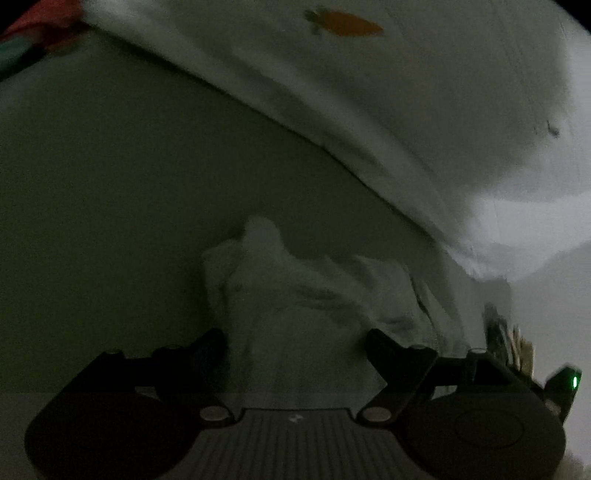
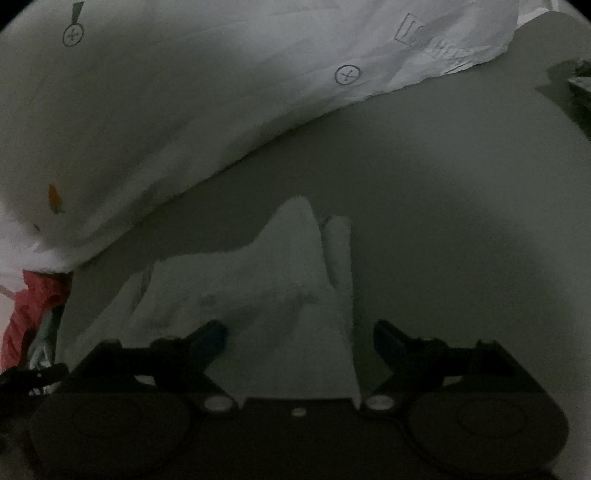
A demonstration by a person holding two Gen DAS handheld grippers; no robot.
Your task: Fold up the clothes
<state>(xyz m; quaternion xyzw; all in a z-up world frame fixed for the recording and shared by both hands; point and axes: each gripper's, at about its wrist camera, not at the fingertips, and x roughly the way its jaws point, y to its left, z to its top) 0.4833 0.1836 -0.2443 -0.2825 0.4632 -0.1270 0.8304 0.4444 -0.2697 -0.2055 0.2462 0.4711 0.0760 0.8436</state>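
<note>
**White cloth waits under two wide grippers**

White and soft, a small bunched cloth (image 1: 295,291) lies on the grey table (image 1: 110,206) in the left wrist view. The left gripper (image 1: 295,343) is just over its near part. The jaws are wide apart and do not pinch it. Far behind lies a big white cloth with a carrot picture (image 1: 369,92). A red thing (image 1: 40,22) peeks out at the far left.

In the right wrist view, the right gripper (image 2: 299,338) is wide too and holds nothing. The small cloth (image 2: 258,288) lies between its jaws, with one corner pointing far away. The big cloth (image 2: 184,110) fills the far left.

The small cloth looks crumpled, not neat. The folding seems to have a lot left.
</note>
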